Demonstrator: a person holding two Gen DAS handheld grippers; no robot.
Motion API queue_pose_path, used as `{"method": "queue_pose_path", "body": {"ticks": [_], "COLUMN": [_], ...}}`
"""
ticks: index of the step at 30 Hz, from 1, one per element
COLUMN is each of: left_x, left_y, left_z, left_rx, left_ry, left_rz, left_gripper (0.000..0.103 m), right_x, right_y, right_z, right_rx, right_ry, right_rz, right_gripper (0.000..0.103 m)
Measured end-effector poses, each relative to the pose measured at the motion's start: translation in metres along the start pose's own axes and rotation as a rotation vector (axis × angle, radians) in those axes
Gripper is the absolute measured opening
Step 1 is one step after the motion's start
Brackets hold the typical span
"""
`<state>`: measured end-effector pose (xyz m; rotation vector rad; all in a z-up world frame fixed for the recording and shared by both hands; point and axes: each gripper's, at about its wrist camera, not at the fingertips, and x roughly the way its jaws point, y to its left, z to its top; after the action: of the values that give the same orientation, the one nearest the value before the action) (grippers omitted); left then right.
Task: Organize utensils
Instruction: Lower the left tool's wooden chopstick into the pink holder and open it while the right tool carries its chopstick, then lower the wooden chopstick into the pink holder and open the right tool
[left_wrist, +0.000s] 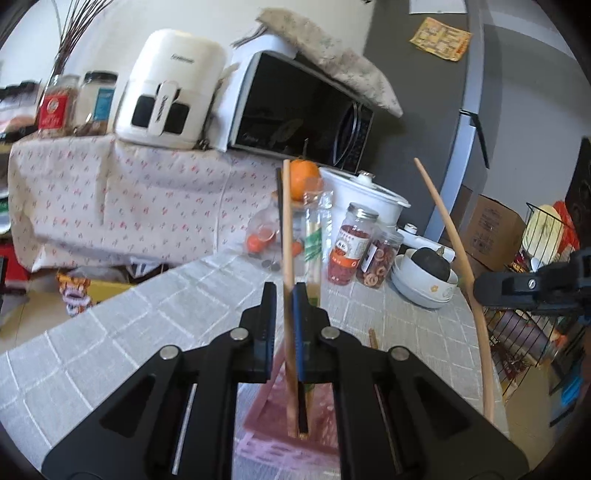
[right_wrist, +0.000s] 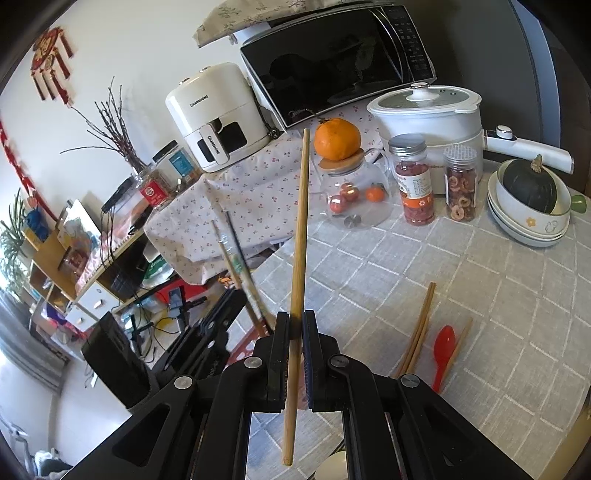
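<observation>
Black linkages filled the foreground of both wrist views. Between them the left claw (left_wrist: 284, 295) was clamped on a pair of chopsticks (left_wrist: 287, 266), one pale wood and one dark, standing nearly upright with their lower ends down over a pink mat (left_wrist: 321, 417) on the desk (left_wrist: 110, 350). The right claw (right_wrist: 295, 325) was closed on a single wooden chopstick (right_wrist: 299, 236), which ran steeply up past its jaws and hung below them as well. From the left wrist view that same stick showed as a long curved rod at the right, beside the dark body of the right tool.

Loose on the desk to the right of the right claw lay about three more chopsticks (right_wrist: 419, 332) and one red spoon (right_wrist: 442, 350), the spoon just beside them.

Further back stood two jars with screw lids, a red-filled jar (right_wrist: 413, 184) and a jar of dried rings (right_wrist: 461, 184), a glass teapot (right_wrist: 354, 199) with one orange (right_wrist: 337, 138) on its wooden lid and small orange fruits inside, a stack of bowls (right_wrist: 528, 218) carrying one dark green squash (right_wrist: 530, 184), and a white electric pot (right_wrist: 428, 110).

A grey checked cloth covered the desk. Behind it a lower surface under a flowered cloth bore one white air fryer (right_wrist: 218, 118) and one black-fronted microwave (right_wrist: 340, 62). Shelves and cables crowded the room to the left, and a wire rack stood at the right in the left wrist view.

Both tools pointed downward toward the desk, the right more steeply.
</observation>
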<state>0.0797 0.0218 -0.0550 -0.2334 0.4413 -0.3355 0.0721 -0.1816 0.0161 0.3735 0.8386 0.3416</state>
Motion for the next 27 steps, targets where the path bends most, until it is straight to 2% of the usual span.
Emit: {"method": "queue_pose_path", "body": {"ticks": [4, 6, 9, 11, 14, 17, 20, 23, 25, 27], "left_x": [-0.008, -0.010, -0.004, 0.000, -0.012, -0.034, -0.046, -0.041, -0.037, -0.036], "left_y": [0.003, 0.006, 0.014, 0.023, 0.038, 0.047, 0.045, 0.043, 0.037, 0.036], "left_z": [0.016, 0.033, 0.064, 0.076, 0.076, 0.068, 0.059, 0.049, 0.049, 0.053], "left_rx": [-0.028, -0.043, -0.068, -0.090, -0.157, -0.264, -0.223, -0.090, -0.040, -0.039], "left_ry": [0.010, 0.048, 0.207, 0.358, 0.539, 0.624, 0.632, 0.619, 0.617, 0.598], "left_rz": [0.017, 0.061, 0.171, 0.266, 0.292, 0.282, 0.284, 0.382, 0.380, 0.363], "left_gripper": [0.009, 0.010, 0.022, 0.024, 0.024, 0.024, 0.024, 0.024, 0.024, 0.024], "right_x": [0.005, 0.008, 0.013, 0.015, 0.017, 0.019, 0.024, 0.030, 0.034, 0.042], "right_y": [-0.002, 0.000, 0.003, 0.006, 0.010, 0.019, 0.036, 0.049, 0.057, 0.062], "right_z": [0.000, 0.002, 0.005, 0.008, 0.011, 0.013, 0.011, 0.004, 0.000, -0.004], "right_rx": [0.023, 0.030, 0.056, 0.070, 0.085, 0.062, 0.004, -0.058, -0.089, -0.121], "right_ry": [-0.011, -0.031, -0.072, -0.108, -0.161, -0.215, -0.270, -0.315, -0.339, -0.352], "right_rz": [-0.011, -0.011, -0.005, 0.000, -0.004, -0.023, -0.065, -0.094, -0.104, -0.121], "right_gripper": [0.006, 0.006, 0.006, 0.006, 0.006, 0.006, 0.006, 0.006, 0.006, 0.006]}}
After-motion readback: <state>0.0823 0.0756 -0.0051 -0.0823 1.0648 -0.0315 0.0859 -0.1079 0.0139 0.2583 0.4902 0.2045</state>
